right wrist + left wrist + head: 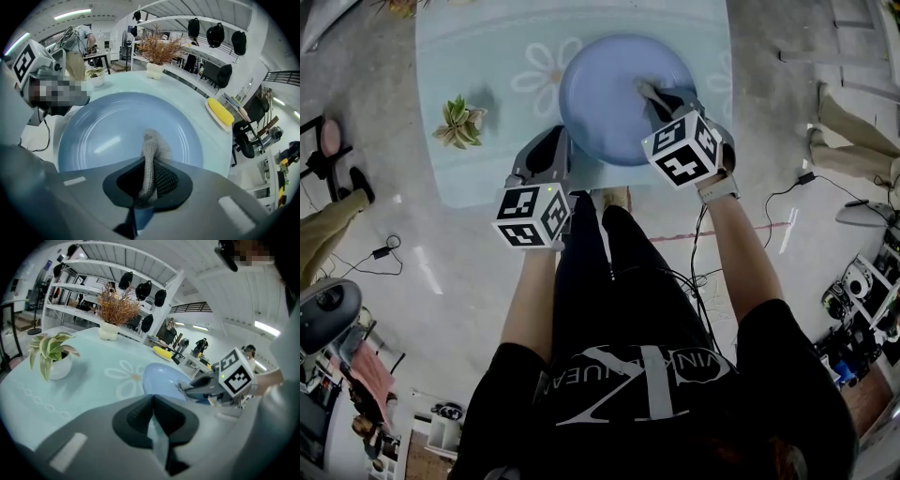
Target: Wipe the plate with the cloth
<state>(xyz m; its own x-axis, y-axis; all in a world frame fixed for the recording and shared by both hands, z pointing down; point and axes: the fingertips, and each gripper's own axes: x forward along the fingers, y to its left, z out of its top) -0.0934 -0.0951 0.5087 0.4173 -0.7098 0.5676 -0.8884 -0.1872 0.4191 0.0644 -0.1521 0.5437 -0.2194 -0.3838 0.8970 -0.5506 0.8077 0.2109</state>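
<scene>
Cloth (150,150): grey knit strip over round glossy plate (108,126).

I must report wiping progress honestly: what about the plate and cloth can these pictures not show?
Head view: the right gripper and its marker cube cover the near right rim of the plate.
Right gripper view: its jaws hide the lower end of the cloth; whether the cloth tip touches the plate cannot be told.

The left gripper (153,404) is hovering, jaws together, over the table (89,380) while the right gripper (186,388) is holding a cloth (180,385) on the blue plate (158,378).
</scene>
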